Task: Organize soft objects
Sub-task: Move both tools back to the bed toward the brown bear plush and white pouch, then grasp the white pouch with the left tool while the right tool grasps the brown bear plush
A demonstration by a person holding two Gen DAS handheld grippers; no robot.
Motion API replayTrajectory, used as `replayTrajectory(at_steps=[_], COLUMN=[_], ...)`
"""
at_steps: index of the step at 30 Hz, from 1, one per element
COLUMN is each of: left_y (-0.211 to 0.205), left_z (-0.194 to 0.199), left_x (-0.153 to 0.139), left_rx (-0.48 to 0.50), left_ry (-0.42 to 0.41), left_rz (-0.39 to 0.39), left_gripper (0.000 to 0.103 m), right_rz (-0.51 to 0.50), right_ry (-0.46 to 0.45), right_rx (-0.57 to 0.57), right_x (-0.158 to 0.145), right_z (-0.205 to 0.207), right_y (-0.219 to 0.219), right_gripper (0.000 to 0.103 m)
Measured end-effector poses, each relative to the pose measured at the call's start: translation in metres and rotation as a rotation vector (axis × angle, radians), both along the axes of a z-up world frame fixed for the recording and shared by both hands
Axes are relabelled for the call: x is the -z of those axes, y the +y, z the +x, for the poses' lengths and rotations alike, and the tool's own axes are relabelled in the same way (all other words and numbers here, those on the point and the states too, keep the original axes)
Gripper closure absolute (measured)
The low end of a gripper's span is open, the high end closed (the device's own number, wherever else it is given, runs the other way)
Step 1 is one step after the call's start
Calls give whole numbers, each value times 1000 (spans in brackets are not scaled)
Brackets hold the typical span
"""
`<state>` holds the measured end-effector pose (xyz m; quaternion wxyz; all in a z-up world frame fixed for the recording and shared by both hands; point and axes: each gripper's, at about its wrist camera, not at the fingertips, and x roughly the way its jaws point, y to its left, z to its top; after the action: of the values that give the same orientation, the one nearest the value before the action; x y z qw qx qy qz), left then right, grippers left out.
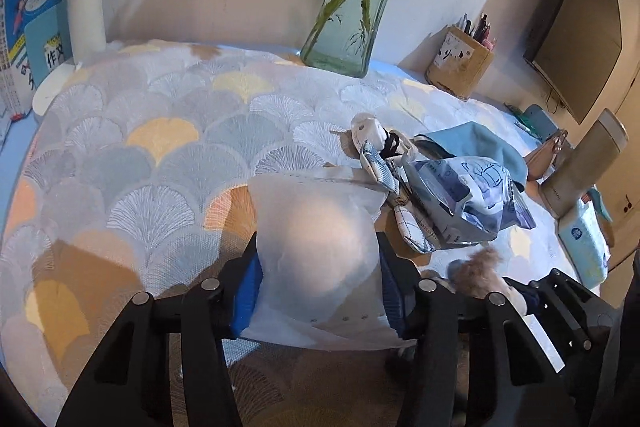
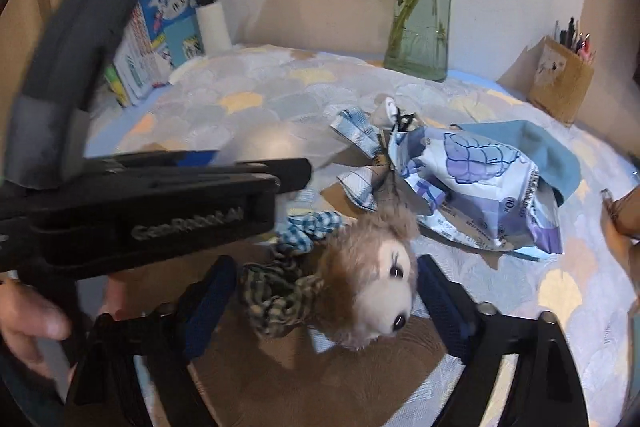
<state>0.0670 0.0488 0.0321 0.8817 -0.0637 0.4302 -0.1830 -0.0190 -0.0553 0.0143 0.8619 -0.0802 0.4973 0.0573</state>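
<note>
White pouch: a pale, translucent soft packet (image 1: 320, 247), just this side of the printed blue-and-white bag; lies on the fan-patterned cloth (image 1: 160, 147).
Left gripper: (image 1: 320, 267) jaws part-closed, blue pads pressed against both sides of the white pouch, holding it.
Plush toy: brown-and-white animal head (image 2: 372, 287) with a checked scarf (image 2: 276, 299), near the printed bag, on the side toward the camera.
Right gripper: (image 2: 324, 291) jaws wide, one blue pad on each side of the plush toy; whether the pads touch it I cannot tell.
Printed bag: crumpled blue-and-white packet (image 2: 480, 187), landmark at mid-table.
Checked bow: (image 2: 360, 163) touching the printed bag's left edge.
Blue cloth: (image 2: 552, 151) behind the printed bag, partly under it.
Glass vase: (image 2: 424, 27) with green stems, well behind the printed bag, at the wall.
Pen box: (image 2: 560, 83) behind and right of the printed bag.
</note>
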Motion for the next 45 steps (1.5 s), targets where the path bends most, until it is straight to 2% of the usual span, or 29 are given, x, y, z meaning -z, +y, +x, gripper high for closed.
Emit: replayTrajectory(at_steps=[4, 7, 15, 23, 27, 29, 31, 36, 45], left_y=[-1, 4, 17, 5, -4, -12, -26, -75, -194], left_z=[-7, -13, -15, -26, -43, -52, -58, -71, -86], left_x=[-4, -10, -12, -17, -20, -25, -33, -61, -109], left_rx=[-17, -36, -76, -101, -96, -87, -69, 30, 258], left_ry=[-44, -86, -98, -124, -107, -105, -106, -152, -201], left_rz=[20, 0, -59, 17, -15, -60, -99, -116, -165], left_gripper=[55, 55, 55, 55, 55, 56, 56, 56, 56], right_rz=[14, 40, 126, 197, 246, 252, 243, 268, 254], right_ry=[-14, -19, -25, -62, -85, -108, -127, -173, -305], right_rx=[41, 58, 48, 118, 179, 212, 239, 327, 459], right_x=[-2, -4, -18, -37, -49, -59, -68, -96, -153], right_z=[0, -1, -27, -58, -68, -75, -82, -106, -147], right_y=[-10, -16, -34, -78, -108, -125, -139, -185, -262], right_gripper=[53, 63, 65, 65, 65, 65, 65, 65, 65])
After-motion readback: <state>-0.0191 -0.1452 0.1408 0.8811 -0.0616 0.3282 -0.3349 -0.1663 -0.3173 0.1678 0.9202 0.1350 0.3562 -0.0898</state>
